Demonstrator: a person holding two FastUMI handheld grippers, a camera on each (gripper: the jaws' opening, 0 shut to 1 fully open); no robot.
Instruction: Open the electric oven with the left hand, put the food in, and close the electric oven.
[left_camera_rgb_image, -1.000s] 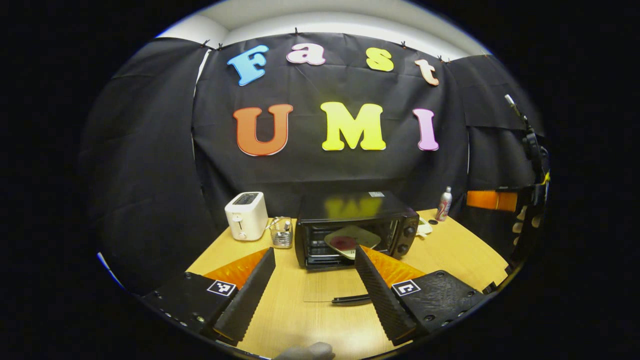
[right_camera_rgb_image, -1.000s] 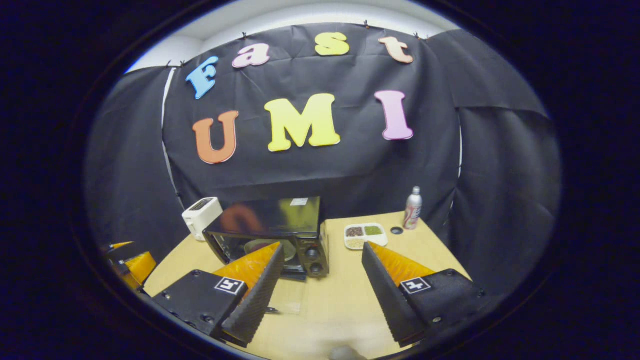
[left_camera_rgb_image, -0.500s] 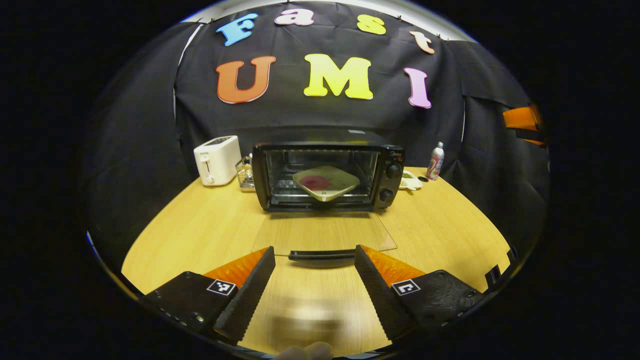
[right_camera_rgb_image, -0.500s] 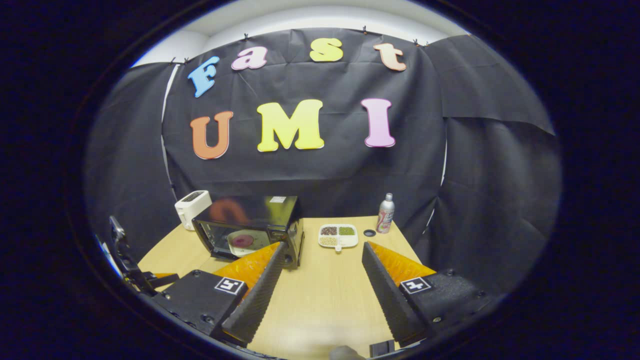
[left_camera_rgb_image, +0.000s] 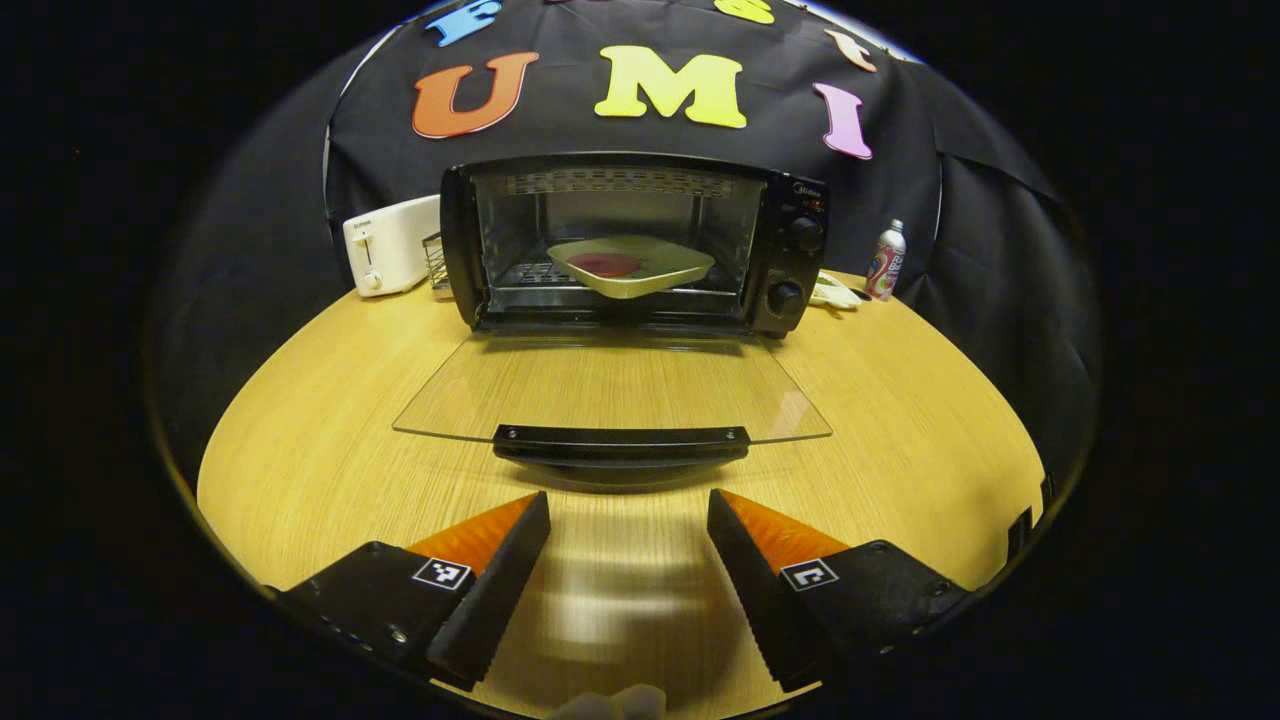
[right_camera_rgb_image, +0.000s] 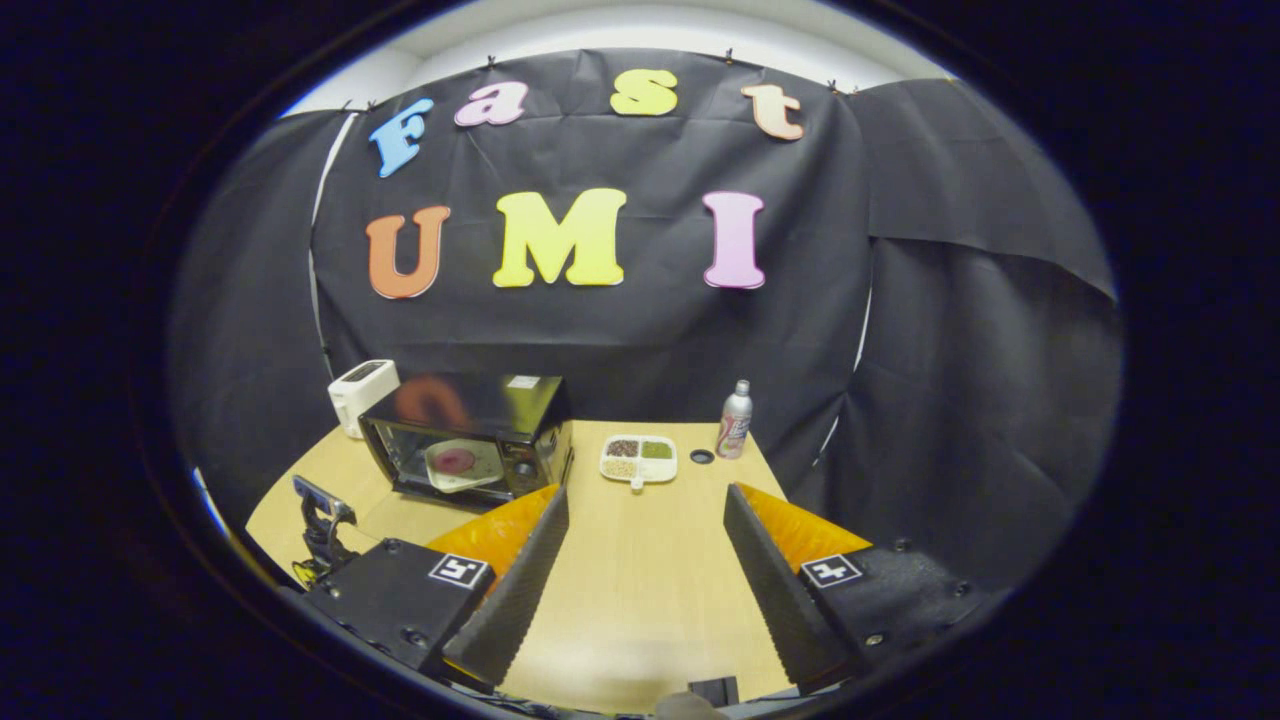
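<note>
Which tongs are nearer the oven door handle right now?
Left. The left tongs sit open just in front of the door handle; the right tongs are open, farther back, off to the oven's right.

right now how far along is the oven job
Opened and loaded: the oven has its glass door folded flat on the table, and the plate of food sits on the rack inside. In hand: the left gripper hangs just short of the door handle, jaws open and empty. The right gripper is open too. Left: lifting the door shut.
</note>
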